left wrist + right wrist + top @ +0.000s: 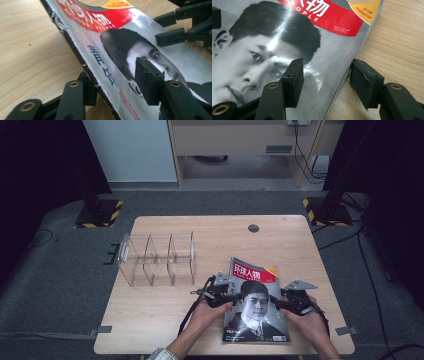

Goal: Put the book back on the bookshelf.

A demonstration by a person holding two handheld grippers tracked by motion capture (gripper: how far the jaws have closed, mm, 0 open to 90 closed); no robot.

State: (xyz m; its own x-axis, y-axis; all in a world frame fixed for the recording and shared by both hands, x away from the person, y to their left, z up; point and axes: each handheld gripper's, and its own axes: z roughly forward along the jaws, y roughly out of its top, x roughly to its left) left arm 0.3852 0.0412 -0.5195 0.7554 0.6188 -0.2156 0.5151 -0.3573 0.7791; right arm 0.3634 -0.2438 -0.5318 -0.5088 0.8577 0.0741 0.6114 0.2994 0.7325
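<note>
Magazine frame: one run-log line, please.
magazine on table, near right | left gripper straddles spine edge, lifted | right gripper straddles opposite edge, open | acrylic rack far left, untouched

clear rack (157, 258) left, bare tabletop (220, 232) beyond

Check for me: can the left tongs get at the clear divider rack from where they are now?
Probably not right away. The left tongs straddle the magazine spine, one jaw above, one below. The clear divider rack stands apart to the upper left over bare table, so the path looks free once they let go.
</note>
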